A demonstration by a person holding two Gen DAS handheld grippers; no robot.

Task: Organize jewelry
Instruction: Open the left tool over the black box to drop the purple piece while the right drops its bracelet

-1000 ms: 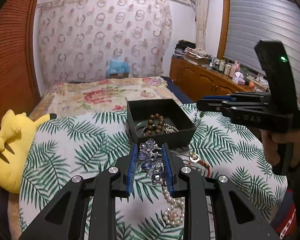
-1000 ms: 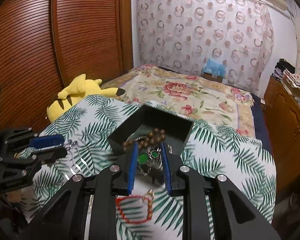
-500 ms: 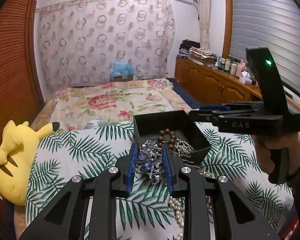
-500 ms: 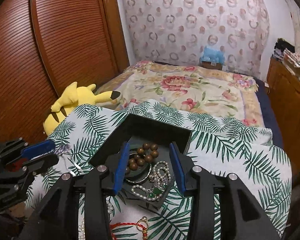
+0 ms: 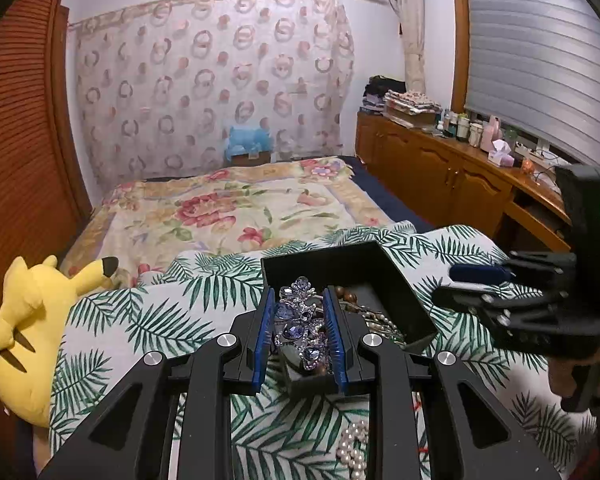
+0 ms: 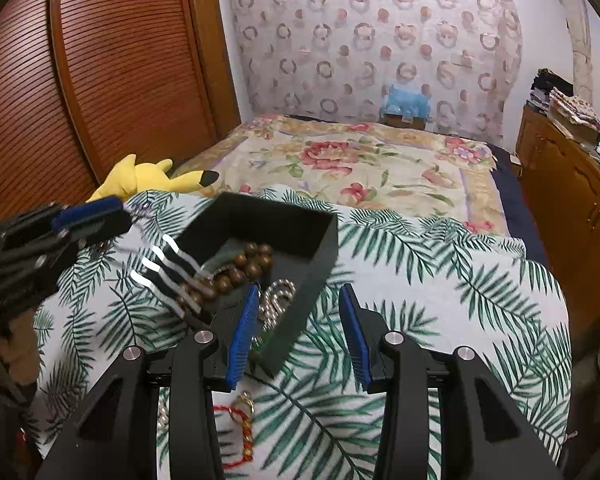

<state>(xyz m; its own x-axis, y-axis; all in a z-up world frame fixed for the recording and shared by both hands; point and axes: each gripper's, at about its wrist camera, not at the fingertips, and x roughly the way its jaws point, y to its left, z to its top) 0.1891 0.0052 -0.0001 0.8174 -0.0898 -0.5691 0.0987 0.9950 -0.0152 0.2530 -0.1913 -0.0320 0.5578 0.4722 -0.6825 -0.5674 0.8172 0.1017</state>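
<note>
My left gripper (image 5: 300,336) is shut on a blue-purple crystal jewelry piece (image 5: 300,324) and holds it over the near corner of the black box (image 5: 396,276). The box holds a brown bead bracelet (image 6: 236,274) and a silver chain (image 6: 276,304). My right gripper (image 6: 300,336) is open and empty, its jaws straddling the box's near right wall (image 6: 316,276). It also shows at the right of the left wrist view (image 5: 480,280). A pearl strand (image 5: 354,448) and a red cord bracelet (image 6: 240,428) lie on the leaf-print cloth.
A yellow Pikachu plush (image 5: 32,328) lies at the left edge of the leaf-print cloth (image 6: 440,280). A floral bedspread (image 5: 228,208) stretches behind. A wooden dresser (image 5: 460,176) with bottles stands to the right, and a slatted wardrobe (image 6: 112,60) to the left.
My left gripper carried the crystal piece forward to over the box. My right gripper let go of the green-stone piece into the box, opened wide and pulled back right.
</note>
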